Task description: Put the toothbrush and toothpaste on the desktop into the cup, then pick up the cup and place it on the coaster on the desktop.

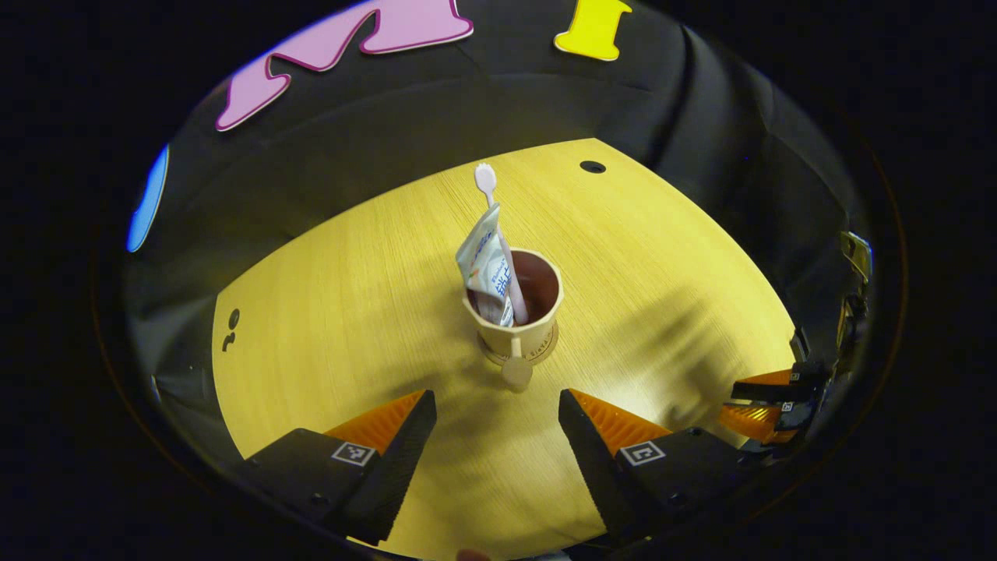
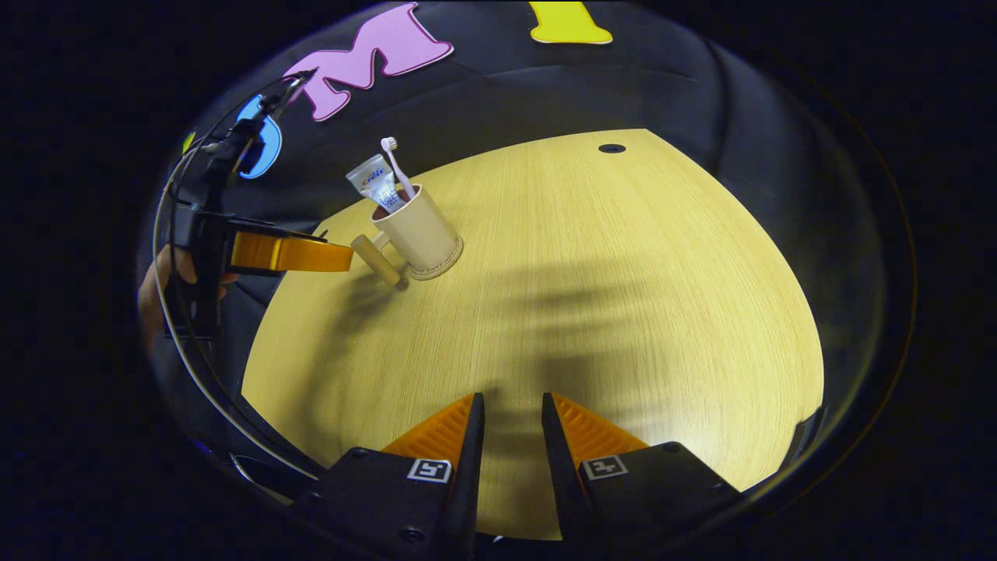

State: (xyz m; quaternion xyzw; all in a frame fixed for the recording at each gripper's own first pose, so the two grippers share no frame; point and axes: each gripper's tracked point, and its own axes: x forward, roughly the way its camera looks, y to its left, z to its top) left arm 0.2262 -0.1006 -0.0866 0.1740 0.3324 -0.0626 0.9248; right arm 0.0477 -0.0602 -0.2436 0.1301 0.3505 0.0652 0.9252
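Note:
A beige cup (image 1: 523, 331) stands upright on a round coaster (image 1: 545, 354) in the middle of the wooden desktop (image 1: 350, 312). A toothpaste tube (image 1: 484, 269) and a pale toothbrush (image 1: 489, 195) lean inside it, head up. The cup's handle (image 1: 516, 372) points at my left gripper (image 1: 496, 403), which is open just short of it and holds nothing. In the right gripper view the cup (image 2: 417, 234) with toothpaste (image 2: 372, 179) and toothbrush (image 2: 396, 164) is far off at the upper left, with the left gripper (image 2: 343, 255) beside its handle. My right gripper (image 2: 512, 403) stands narrowly open over bare wood.
The right gripper (image 1: 748, 401) shows at the desktop's right edge in the left gripper view. A dark round hole (image 2: 612, 148) sits near the far edge of the desktop. Black cloth walls close in behind. A hand (image 2: 156, 288) holds the left gripper.

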